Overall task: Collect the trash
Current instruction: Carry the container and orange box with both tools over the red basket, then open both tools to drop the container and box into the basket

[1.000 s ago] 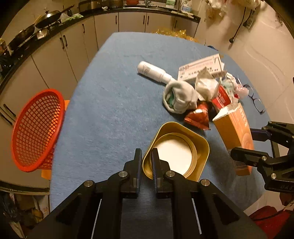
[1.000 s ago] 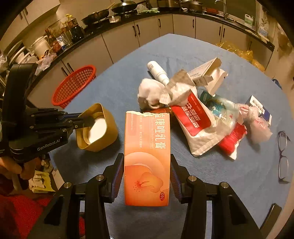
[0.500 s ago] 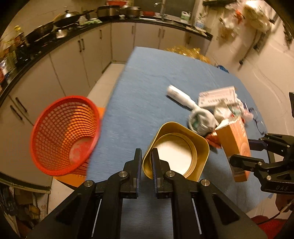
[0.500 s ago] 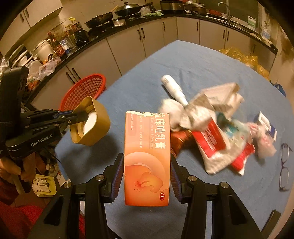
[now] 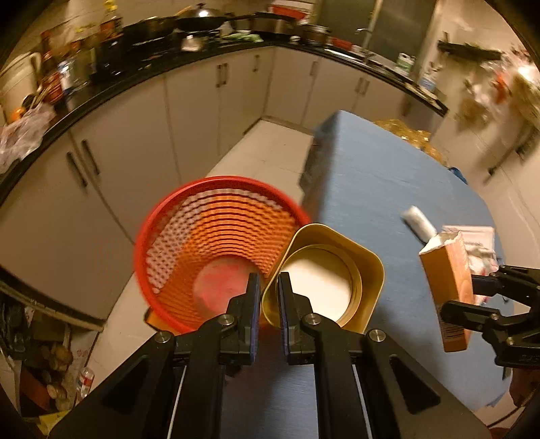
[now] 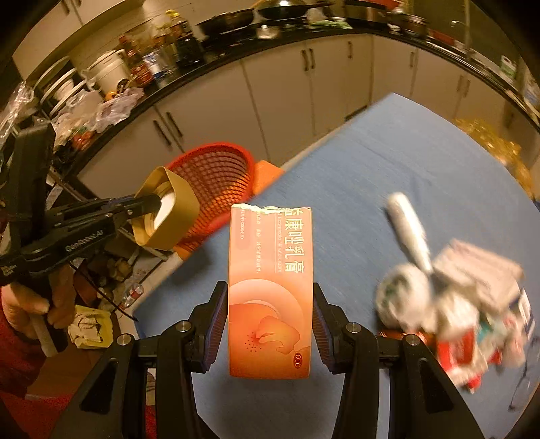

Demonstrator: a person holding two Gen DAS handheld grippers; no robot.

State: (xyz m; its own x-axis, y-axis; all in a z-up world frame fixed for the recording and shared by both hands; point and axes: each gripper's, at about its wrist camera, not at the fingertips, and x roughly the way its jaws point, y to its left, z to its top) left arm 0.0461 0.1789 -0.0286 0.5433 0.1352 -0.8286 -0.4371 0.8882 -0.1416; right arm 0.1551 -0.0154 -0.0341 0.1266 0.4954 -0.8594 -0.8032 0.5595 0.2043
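Blue-clothed table (image 5: 388, 189) beside white kitchen cabinets (image 5: 202, 111), dim light.

white cabinets (image 5: 202, 101), woks (image 5: 202, 20), blue tablecloth (image 5: 371, 175)

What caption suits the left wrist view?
Left gripper holds gold tin beside red basket.

- You carried the gold tin (image 5: 324, 270) off the table (image 5: 388, 189); before it was above the cloth, now it hangs over the near rim of the red basket (image 5: 216, 250).
- Your left gripper (image 5: 269, 297) swung to the basket, which was at the left edge of its view and now is in the middle.
- You lifted the orange box (image 6: 270, 290) away from the trash pile (image 6: 455, 304) and toward the table's edge; the pile now lies far on the right.
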